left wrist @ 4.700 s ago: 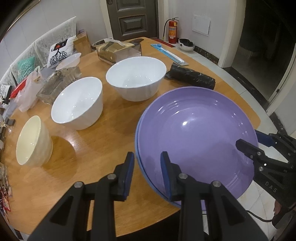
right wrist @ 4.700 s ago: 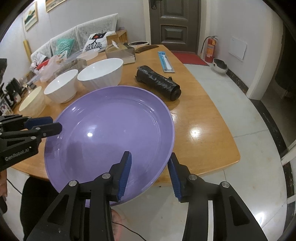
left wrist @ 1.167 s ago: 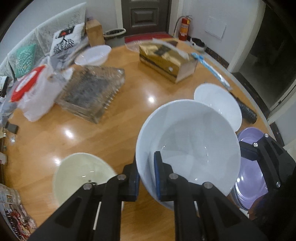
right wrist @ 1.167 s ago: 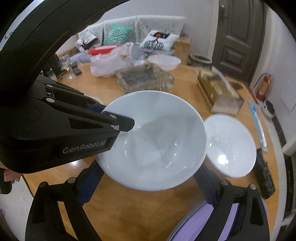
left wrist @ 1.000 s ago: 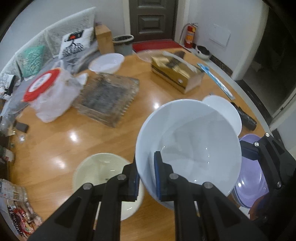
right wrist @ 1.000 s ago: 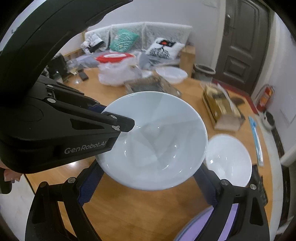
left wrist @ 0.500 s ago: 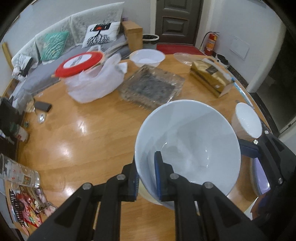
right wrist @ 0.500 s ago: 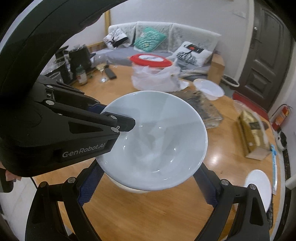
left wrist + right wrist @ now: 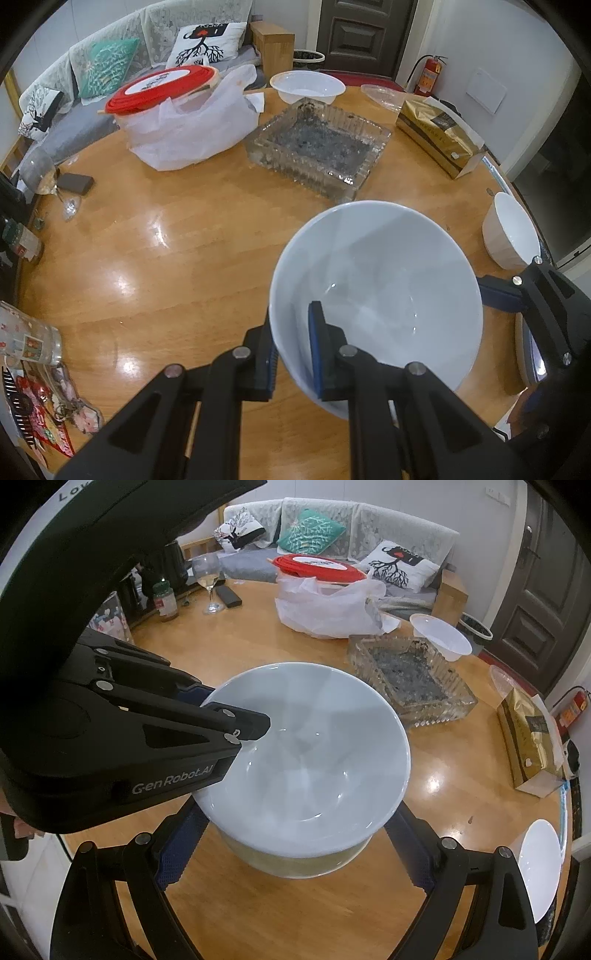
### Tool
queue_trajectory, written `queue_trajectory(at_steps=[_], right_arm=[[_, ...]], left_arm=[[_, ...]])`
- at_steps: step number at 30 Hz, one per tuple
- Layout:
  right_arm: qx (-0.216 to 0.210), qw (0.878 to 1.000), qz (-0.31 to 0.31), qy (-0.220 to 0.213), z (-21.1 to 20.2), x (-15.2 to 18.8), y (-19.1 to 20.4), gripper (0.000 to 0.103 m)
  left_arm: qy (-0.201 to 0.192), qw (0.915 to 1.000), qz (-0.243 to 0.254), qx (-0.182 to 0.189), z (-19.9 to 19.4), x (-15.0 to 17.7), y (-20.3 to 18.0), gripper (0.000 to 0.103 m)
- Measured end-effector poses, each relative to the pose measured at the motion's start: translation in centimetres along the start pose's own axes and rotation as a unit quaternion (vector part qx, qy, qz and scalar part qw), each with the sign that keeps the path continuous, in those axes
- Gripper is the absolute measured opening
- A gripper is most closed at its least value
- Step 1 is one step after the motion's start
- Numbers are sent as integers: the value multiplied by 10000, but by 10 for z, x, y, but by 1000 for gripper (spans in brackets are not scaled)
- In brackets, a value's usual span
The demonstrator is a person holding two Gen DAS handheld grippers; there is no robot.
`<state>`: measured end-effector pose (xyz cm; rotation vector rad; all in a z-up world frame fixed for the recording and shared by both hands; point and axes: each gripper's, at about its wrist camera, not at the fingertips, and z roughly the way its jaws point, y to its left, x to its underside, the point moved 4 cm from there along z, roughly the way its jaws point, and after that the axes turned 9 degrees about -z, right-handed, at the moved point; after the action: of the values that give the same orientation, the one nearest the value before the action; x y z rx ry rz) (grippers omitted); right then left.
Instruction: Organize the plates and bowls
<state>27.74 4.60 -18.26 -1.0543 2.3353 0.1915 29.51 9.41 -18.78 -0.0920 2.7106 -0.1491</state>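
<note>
A white bowl [image 9: 376, 295] is held over the wooden table [image 9: 166, 240], at 5 o'clock in the left wrist view and at the centre of the right wrist view. Its near rim is pinched by the left gripper [image 9: 293, 349], whose jaws are closed nearly together, one pad inside the bowl and one outside. The bowl is straddled by the right gripper [image 9: 295, 849], whose jaws are spread wide, one finger at 7 o'clock and one at 5 o'clock of it; whether the pads press its sides cannot be told. Directly under it a cream bowl [image 9: 295, 862] is seen, with only a band of its wall showing; whether the two touch cannot be told. A second white bowl [image 9: 511, 230] stands at 3 o'clock near the table edge. A glass ashtray [image 9: 319, 146] lies at 12 o'clock of the held bowl, a gold box [image 9: 437, 138] at 1 o'clock, and a white bag [image 9: 192, 125] with a red lid [image 9: 160, 88] at 10 o'clock.
</note>
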Motion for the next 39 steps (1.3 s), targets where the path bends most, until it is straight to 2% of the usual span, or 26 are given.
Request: queue_trajectory(at_steps=[21, 39], right_arm=[[-102, 9995, -51, 280, 12, 11, 3, 91], [-40, 9994, -145, 299, 11, 17, 4, 91]], left_arm=[[210, 9998, 29, -55, 23, 12, 1, 12], [179, 9995, 114, -235, 24, 14, -2, 12]])
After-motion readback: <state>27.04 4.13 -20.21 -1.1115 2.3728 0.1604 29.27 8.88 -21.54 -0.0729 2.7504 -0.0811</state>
